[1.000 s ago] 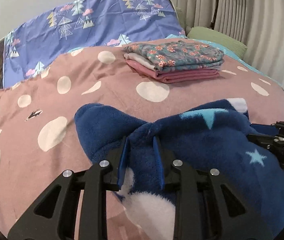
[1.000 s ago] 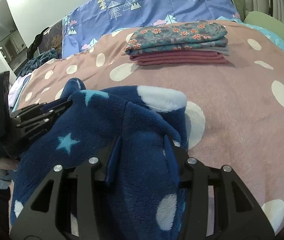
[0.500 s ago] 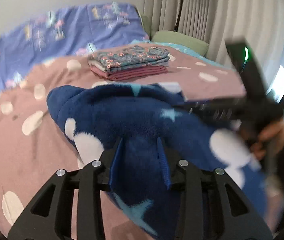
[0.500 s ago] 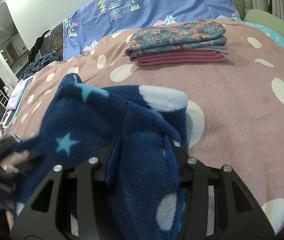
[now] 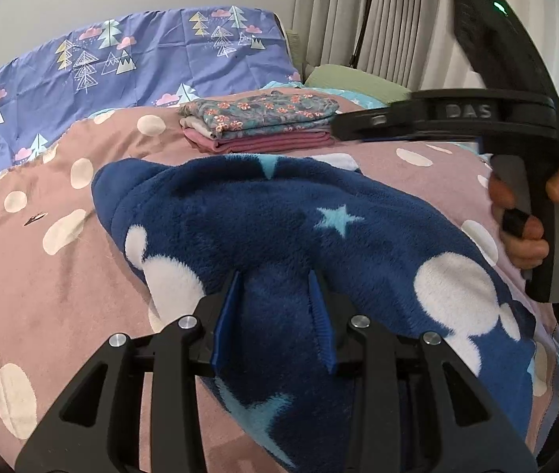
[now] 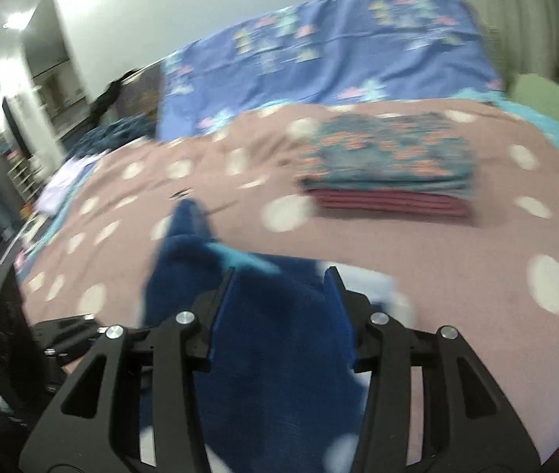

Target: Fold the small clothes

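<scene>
A dark blue fleece garment (image 5: pixel 287 232) with white dots and pale blue stars lies bunched on the pink dotted bedspread (image 5: pixel 43 283). My left gripper (image 5: pixel 275 303) is shut on a fold of it at its near edge. My right gripper (image 6: pixel 279 295) is shut on another part of the same fleece garment (image 6: pixel 275 354), lifted above the bed; that view is blurred. The right gripper's body (image 5: pixel 476 118) and the hand that holds it show at the right of the left wrist view.
A stack of folded clothes (image 5: pixel 259 122), floral on top and pink below, sits further back on the bed; it also shows in the right wrist view (image 6: pixel 390 169). A purple tree-print pillow (image 5: pixel 133 71) and a green pillow (image 5: pixel 354 79) lie behind. Curtains hang at right.
My left gripper has lifted and swung right with the fleece. My right gripper has risen and moved quickly, pulling its part of the fleece up; its view is now blurred.
</scene>
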A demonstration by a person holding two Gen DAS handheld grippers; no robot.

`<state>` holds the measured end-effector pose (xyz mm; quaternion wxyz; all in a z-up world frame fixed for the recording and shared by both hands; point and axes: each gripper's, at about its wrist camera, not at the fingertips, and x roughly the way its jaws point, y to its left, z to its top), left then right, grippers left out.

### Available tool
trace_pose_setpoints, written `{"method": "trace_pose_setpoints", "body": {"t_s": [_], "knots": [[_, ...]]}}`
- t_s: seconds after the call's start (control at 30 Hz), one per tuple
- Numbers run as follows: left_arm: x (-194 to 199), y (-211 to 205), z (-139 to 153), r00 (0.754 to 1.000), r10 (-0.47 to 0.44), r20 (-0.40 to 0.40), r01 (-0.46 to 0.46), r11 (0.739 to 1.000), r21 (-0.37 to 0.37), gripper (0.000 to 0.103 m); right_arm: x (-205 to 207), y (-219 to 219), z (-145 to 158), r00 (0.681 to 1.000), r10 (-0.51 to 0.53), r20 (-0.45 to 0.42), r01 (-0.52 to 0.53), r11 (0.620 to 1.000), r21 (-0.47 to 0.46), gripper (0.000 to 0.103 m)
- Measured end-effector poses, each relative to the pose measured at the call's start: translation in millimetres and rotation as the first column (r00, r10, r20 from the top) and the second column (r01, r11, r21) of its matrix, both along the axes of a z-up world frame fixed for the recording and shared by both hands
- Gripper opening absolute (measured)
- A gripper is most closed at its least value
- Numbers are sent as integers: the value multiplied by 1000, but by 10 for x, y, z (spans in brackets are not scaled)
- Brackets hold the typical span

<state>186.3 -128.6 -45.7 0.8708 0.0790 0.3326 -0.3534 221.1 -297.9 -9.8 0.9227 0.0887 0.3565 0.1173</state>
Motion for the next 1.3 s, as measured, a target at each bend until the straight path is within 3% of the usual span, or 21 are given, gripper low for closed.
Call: {"method": "trace_pose_setpoints", "body": {"t_s": [0.1,0.13,0.23,0.43,0.53,0.67,0.7,0.8,0.83,0.93,1.03,1.1,1.17,1.2,1.23,1.3], "knots": [[-17,1,-12,1000,-2,7,2,1000,7,36,283,260,-249,996,30,-85,-38,995,-93,42],[-19,-13,-18,1000,-2,12,2,1000,12,36,418,305,-429,987,16,-159,-37,991,-126,42],[-9,-61,-22,1000,9,21,-10,1000,14,36,592,217,-636,973,3,-230,-18,998,-64,42],[-32,13,-39,1000,15,13,-15,999,-32,37,438,233,-562,983,-2,-183,-17,995,-101,43],[-48,64,-6,999,34,2,-34,999,-35,37,171,121,-335,988,-81,-132,65,991,-119,48],[1,115,-8,998,47,-41,-50,996,-80,37,-391,-158,-83,994,-82,-78,89,992,94,44],[5,106,-6,998,50,-41,-53,995,-80,38,-502,-158,-76,995,-66,-68,73,992,104,44],[-20,63,-1,999,47,-28,-49,997,-67,38,-646,23,-417,991,-92,-102,85,993,-77,43],[-28,32,15,998,53,-23,-54,997,-56,38,-654,101,-566,994,-93,-57,83,984,-159,43],[-104,52,179,990,130,-58,-133,989,-58,41,-629,139,-514,992,-116,-44,108,982,-157,44],[-374,212,416,996,37,-77,-50,984,-172,42,-648,184,-541,993,-118,-28,111,977,-180,45],[-585,260,474,999,-15,-47,7,985,-174,42,-649,152,-565,994,-111,-24,105,980,-167,45],[-748,228,369,990,-98,-98,80,982,-171,44,-635,102,-578,994,-104,-22,100,985,-142,45],[-793,172,232,978,-139,-154,114,981,-159,51,-648,92,-583,995,-102,-21,99,986,-132,45],[-850,124,117,981,-137,-135,121,985,-123,52,-651,83,-579,995,-95,-21,92,988,-122,45],[-990,11,-47,988,-156,-20,155,988,-13,53,-696,72,-564,997,-81,-8,80,991,-111,45]]}}
